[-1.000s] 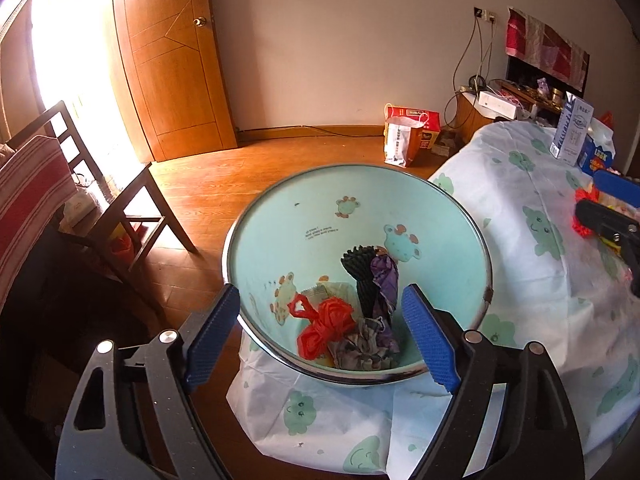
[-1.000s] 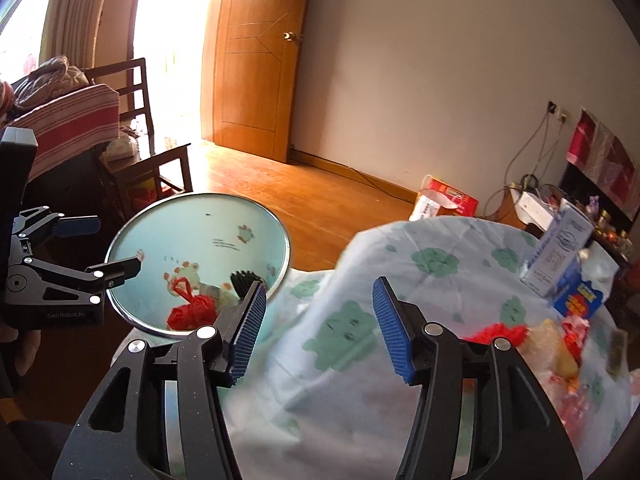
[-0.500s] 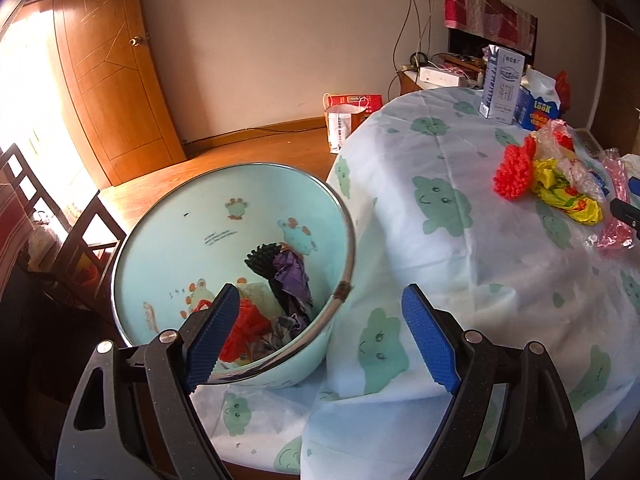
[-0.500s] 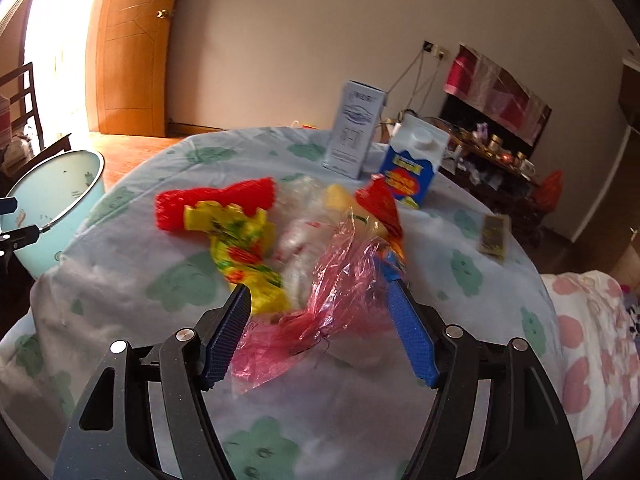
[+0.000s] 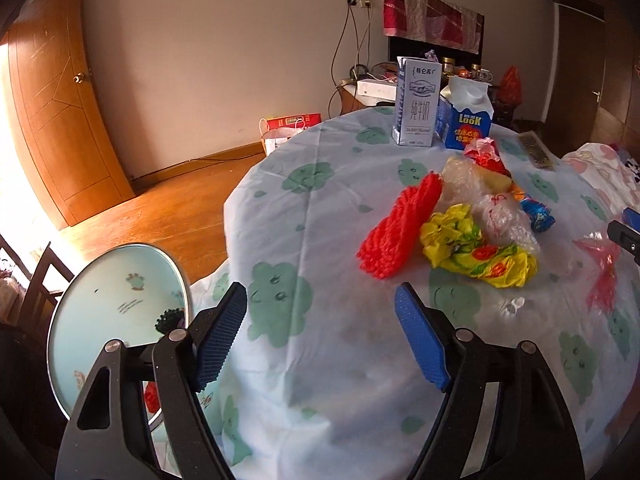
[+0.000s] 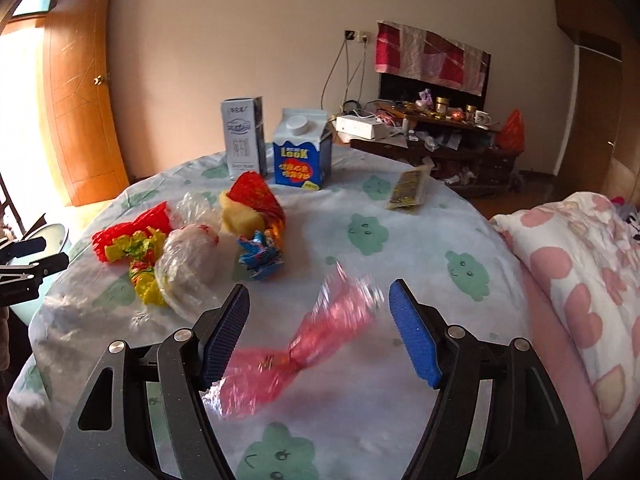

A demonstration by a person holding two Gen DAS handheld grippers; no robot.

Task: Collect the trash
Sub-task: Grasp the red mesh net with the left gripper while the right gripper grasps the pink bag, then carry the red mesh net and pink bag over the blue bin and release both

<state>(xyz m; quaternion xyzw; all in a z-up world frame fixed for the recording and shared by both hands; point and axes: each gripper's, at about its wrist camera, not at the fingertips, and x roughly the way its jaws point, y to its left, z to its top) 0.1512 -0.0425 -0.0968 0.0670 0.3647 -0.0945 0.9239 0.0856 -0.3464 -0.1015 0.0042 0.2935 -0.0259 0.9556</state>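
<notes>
While the right gripper (image 6: pixel 316 328) hangs low over the table (image 6: pixel 420 240), its jaws stand apart, having just opened wider, and a pink plastic wrapper (image 6: pixel 304 344) lies loose between them, blurred. Over on the other side, the left gripper (image 5: pixel 320 336) is also spread, though its jaws have just narrowed a little, with only tablecloth between them. Beyond it sit a red net (image 5: pixel 400 228), a yellow wrapper (image 5: pixel 476 248) and clear bags (image 5: pixel 504 220). Beside the table edge stands the bin (image 5: pixel 116 300), scraps inside.
</notes>
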